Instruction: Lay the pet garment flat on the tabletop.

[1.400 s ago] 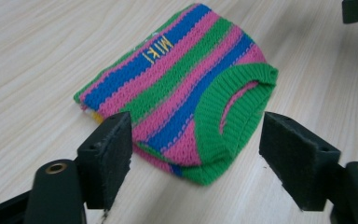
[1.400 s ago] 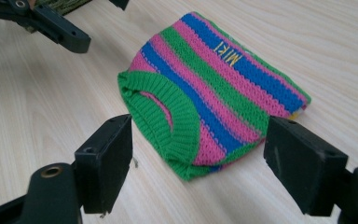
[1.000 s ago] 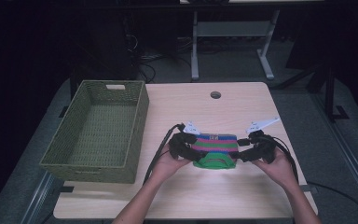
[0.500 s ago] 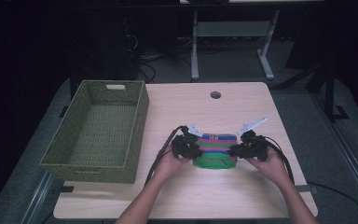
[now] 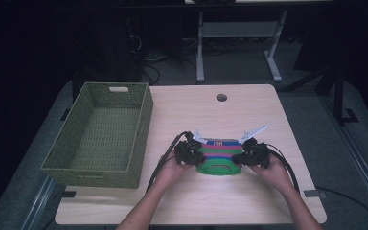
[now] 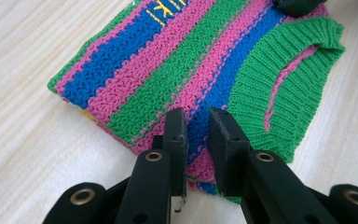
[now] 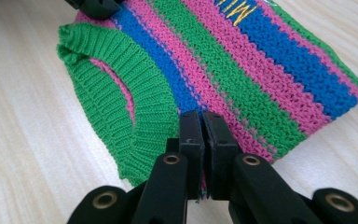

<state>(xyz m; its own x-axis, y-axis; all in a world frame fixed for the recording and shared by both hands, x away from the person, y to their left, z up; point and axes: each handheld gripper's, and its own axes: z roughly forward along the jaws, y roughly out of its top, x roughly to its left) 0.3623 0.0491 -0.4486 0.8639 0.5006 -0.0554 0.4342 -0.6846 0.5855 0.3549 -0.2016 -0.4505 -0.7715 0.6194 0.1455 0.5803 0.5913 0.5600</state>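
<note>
Your left hand-held gripper (image 6: 196, 128) has just closed on the folded striped sweater's (image 5: 219, 154) near edge; your right hand-held gripper (image 7: 202, 128) has pinched the opposite edge; the sweater lies between them on the counter (image 5: 249, 201); lifting it toward the basket (image 5: 100, 139) remains.

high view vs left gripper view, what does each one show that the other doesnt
High view alone: the green woven basket at the table's left, a round hole in the tabletop, both forearms, and the dark floor with a metal stand behind.

Left gripper view alone: the knit up close, yellow lettering on a blue stripe, and the left tongs nearly closed, pinching the sweater's edge.

Both: the striped sweater in pink, blue and green lying on the pale wood, its ribbed green collar, and the right tongs at its opposite side.
</note>
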